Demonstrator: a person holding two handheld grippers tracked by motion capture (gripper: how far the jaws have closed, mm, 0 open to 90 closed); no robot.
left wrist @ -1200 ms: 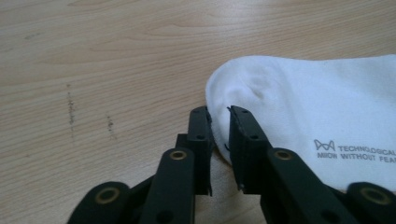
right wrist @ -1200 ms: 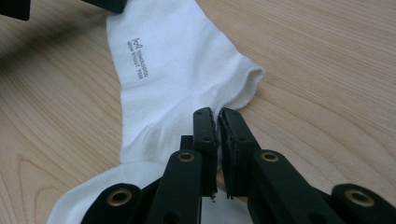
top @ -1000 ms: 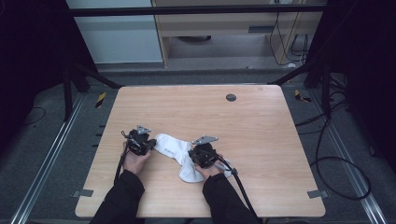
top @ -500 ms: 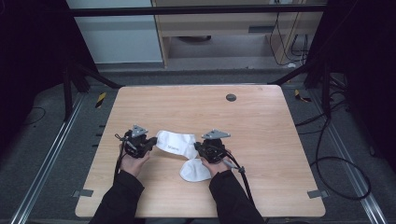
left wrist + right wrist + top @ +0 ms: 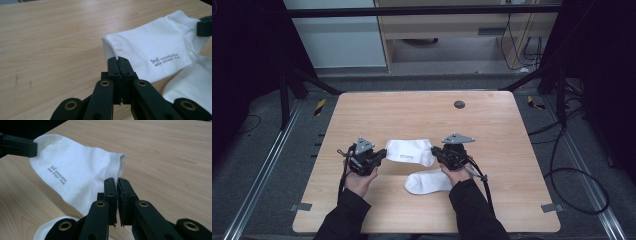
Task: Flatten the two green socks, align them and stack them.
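Left gripper (image 5: 379, 155) and right gripper (image 5: 438, 153): both jaws pinched on opposite hems of white knit sock (image 5: 409, 151), stretched flat. Second sock (image 5: 428, 181) limp on woodgrain table (image 5: 412, 107).

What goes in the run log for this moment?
left gripper: shut on white printed sock | right gripper: shut on same sock | second white sock: flat on wooden table

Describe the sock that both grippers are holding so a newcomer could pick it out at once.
On the wooden table, look at the near middle, between the two hand-held grippers. The held sock is stretched between the left gripper and the right gripper, each pinching one end. Unlike the second sock lying loose nearer the person, it shows small grey lettering.
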